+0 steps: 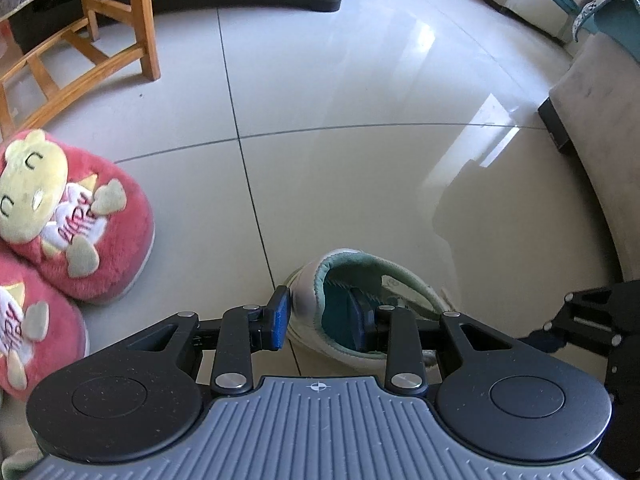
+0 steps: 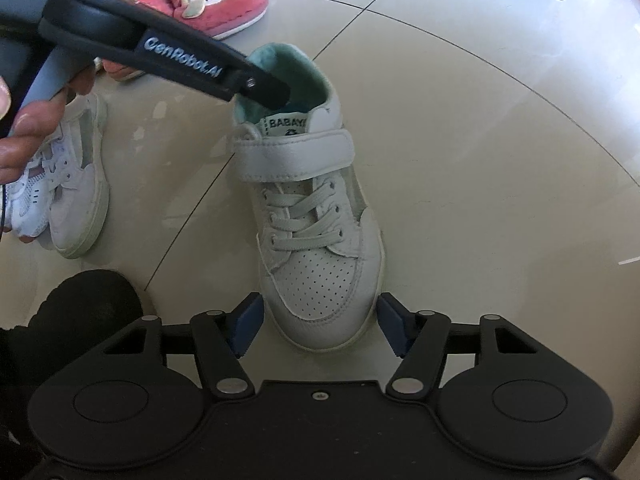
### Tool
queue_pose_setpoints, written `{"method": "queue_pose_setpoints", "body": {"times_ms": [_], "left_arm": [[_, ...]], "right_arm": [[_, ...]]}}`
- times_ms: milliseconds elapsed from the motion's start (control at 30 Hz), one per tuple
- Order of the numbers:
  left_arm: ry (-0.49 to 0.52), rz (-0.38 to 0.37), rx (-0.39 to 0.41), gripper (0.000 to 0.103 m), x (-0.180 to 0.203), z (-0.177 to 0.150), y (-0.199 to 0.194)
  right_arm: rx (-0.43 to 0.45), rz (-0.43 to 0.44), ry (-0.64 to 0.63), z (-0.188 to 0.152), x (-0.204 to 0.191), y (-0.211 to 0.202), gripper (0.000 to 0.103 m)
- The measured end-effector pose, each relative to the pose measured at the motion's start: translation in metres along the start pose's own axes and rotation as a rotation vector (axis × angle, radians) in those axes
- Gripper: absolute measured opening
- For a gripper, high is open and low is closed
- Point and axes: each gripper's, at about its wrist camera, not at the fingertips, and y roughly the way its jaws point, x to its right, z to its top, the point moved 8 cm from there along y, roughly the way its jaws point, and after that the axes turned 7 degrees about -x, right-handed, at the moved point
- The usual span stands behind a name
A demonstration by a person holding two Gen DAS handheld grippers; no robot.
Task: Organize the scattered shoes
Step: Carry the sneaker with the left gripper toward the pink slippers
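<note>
Gripping the heel collar of the white sneaker [image 2: 316, 216] on the tiled floor [image 1: 360, 120]: left gripper [image 1: 320, 316], one pad inside, one outside. Straddling the sneaker's toe, pads not touching: right gripper [image 2: 320, 326], jaws apart. Beside the sneaker's heel: red plush slippers [image 1: 72, 216].

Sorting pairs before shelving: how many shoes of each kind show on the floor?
White sneakers: 2, one with strap, one at the left
Red plush slippers: 2, and
Total: 4
</note>
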Motion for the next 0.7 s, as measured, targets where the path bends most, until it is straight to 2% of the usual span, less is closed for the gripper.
{"method": "queue_pose_setpoints", "body": {"times_ms": [367,500,567,700], "left_arm": [[-0.016,-0.010,-0.024,0.031,-0.008,0.001,0.012],[-0.015,-0.002,-0.025,0.028,-0.014,0.005,0.014],[-0.002,-0.004,-0.026,0.023,-0.015,0.007,0.015],[0.046,0.012,-0.021,0.020,-0.011,0.012,0.016]], "right_arm": [[0.005,0.034,0.014,0.003,0.001,-0.003,0.067],[0.028,0.022,-0.007,0.019,0.001,0.002,0.067],[0.034,0.020,-0.003,0.022,0.005,0.001,0.065],[0.036,0.026,-0.007,0.029,0.009,0.003,0.058]]}}
